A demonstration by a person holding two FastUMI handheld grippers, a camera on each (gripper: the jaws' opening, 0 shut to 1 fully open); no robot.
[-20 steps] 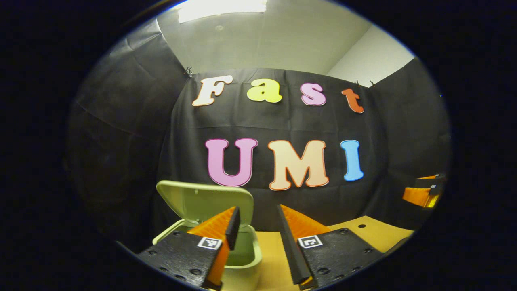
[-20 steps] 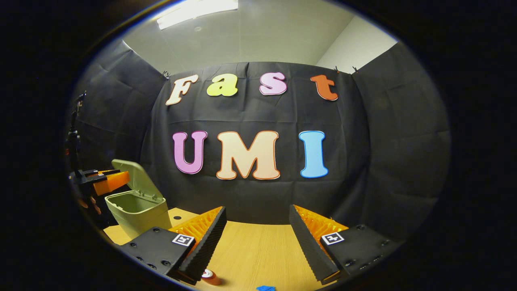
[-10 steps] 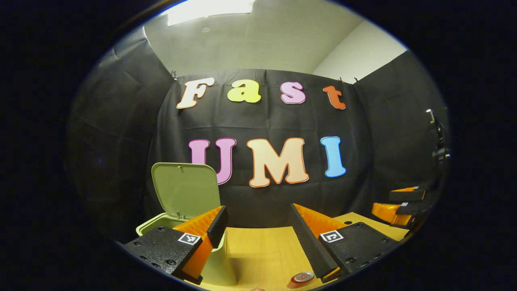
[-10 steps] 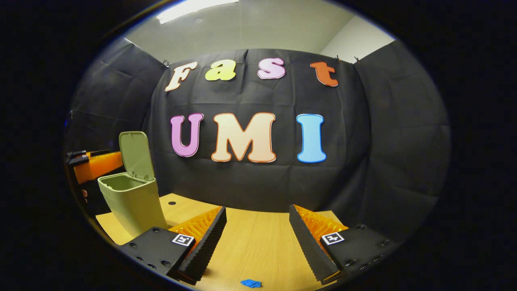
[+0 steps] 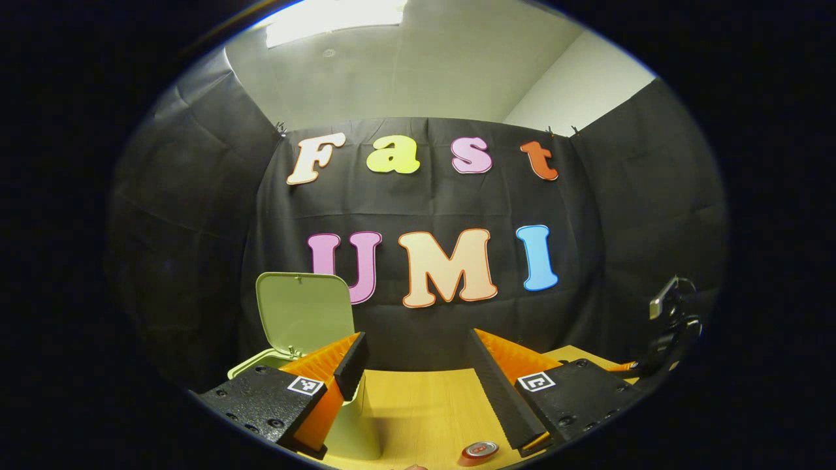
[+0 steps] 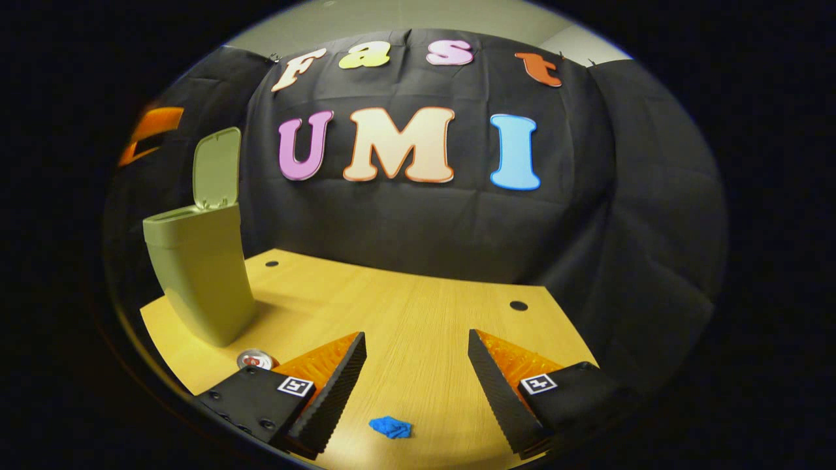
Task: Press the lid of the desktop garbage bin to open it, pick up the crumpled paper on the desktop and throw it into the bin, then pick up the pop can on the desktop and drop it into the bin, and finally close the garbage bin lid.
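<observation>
Right tongs [image 6: 417,365] lowered toward paper [image 6: 390,427] | wide apart (empty)

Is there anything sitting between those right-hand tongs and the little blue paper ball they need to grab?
Nothing visible. The blue crumpled paper lies on bare desktop just ahead of the open right tongs. The pop can stands off to one side, near the bin.

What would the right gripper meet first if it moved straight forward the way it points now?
Probably the bare desktop. The right gripper is open, tilted down toward the table. The crumpled blue paper lies low between its fingers, likely under that line; depth is unclear.
</observation>
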